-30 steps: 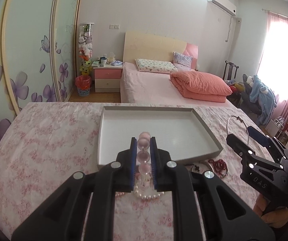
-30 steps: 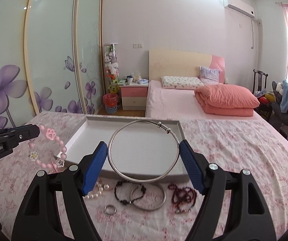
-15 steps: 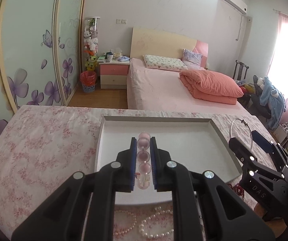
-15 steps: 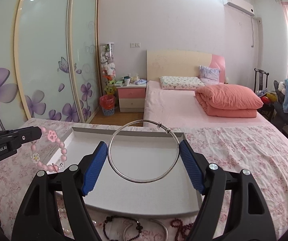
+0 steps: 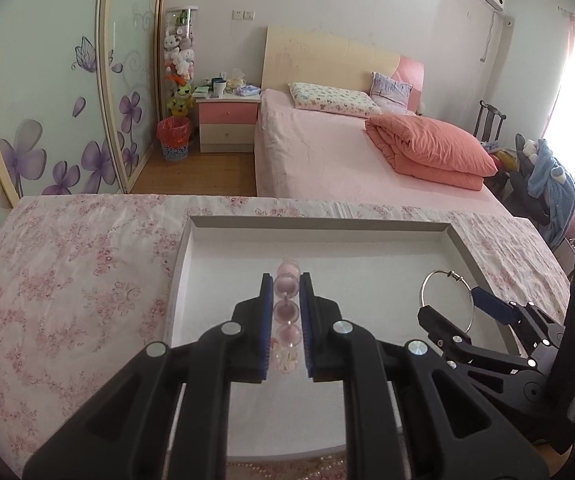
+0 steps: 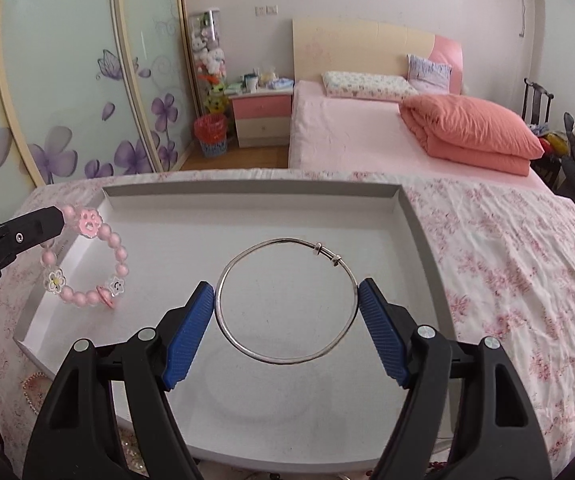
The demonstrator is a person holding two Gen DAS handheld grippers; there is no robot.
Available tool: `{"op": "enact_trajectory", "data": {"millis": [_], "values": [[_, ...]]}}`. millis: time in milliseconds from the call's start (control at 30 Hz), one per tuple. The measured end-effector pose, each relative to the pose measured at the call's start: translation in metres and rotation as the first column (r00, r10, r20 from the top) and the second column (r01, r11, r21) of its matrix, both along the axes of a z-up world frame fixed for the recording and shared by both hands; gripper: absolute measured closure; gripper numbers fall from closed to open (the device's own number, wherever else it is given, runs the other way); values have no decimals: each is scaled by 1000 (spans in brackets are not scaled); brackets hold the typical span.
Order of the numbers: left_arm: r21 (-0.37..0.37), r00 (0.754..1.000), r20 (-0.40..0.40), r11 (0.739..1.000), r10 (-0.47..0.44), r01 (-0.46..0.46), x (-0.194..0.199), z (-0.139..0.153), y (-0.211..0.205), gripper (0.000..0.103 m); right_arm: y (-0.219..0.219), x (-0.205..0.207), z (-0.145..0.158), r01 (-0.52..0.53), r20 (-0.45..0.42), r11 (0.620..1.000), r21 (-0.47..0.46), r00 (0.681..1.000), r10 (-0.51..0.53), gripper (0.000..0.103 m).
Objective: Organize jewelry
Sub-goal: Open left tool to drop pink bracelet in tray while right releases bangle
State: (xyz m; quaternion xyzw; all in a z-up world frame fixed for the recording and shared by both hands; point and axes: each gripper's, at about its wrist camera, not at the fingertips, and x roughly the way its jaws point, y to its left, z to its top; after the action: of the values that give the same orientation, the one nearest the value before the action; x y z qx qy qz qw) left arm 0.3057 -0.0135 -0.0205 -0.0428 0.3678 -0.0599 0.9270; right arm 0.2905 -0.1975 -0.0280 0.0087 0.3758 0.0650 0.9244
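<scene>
A shallow white tray [image 5: 319,224] lies on the flowered cloth. My left gripper [image 5: 286,280] is shut on a pink bead bracelet [image 5: 286,312] and hangs over the tray's near left part. From the right wrist view the bracelet [image 6: 89,222] dangles with its paw and flower charms from the left gripper [image 6: 53,218]. My right gripper [image 6: 286,292] grips a thin silver bangle [image 6: 287,361] sideways between its blue pads, low over the middle of the tray [image 6: 247,192]. In the left wrist view the right gripper [image 5: 453,306] and the bangle [image 5: 443,272] show at the right.
A pearl strand [image 6: 31,384] lies on the flowered cloth [image 5: 67,280] by the tray's near left corner. Dark red beads [image 6: 439,476] peek out at the near right edge. Beyond the table stands a pink bed [image 5: 327,160].
Both grippers have moved forward and down from the loose jewelry to over the tray, each still holding its piece. The jewelry on the cloth has slipped mostly out of view below.
</scene>
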Motion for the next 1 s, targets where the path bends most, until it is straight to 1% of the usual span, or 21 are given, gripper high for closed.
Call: {"op": "enact_trajectory", "data": {"millis": [133,167,233,300,400,567,633,767,1000], "values": [[-3,1000,-5,1000,0,0,7,-6,1,89,4,2,-6,-3,-26,1000,-14,1000,2,28],[-6,1000,-6,1000,5,-5,8,-6,2,89,3,2,-7,-2,-27,1000,-10,1000,2,23],[-14,1000,-7,1000,9,-9,7,-6,4,86,0,0,-6,0,-19,1000,1,1000,0,20],[-22,1000,-10,1000,16,-16,7,-6,8,78,-3,-2,-3,5,-13,1000,10,1000,-4,20],[-28,999,-14,999,37,-37,8,-6,14,75,-7,-2,-1,13,-2,1000,17,1000,-13,20],[-53,998,-28,997,56,-57,6,-7,24,74,-10,-4,4,24,9,999,22,1000,-24,20],[-52,998,-23,997,58,-59,2,-5,26,74,-11,-7,6,25,17,999,20,1000,-25,20],[-45,998,-8,997,62,-62,-10,0,28,69,-12,-13,11,27,32,1000,15,999,-27,20],[-34,997,7,997,74,-74,-32,6,34,67,-18,-33,20,30,57,999,21,998,-31,20]]}}
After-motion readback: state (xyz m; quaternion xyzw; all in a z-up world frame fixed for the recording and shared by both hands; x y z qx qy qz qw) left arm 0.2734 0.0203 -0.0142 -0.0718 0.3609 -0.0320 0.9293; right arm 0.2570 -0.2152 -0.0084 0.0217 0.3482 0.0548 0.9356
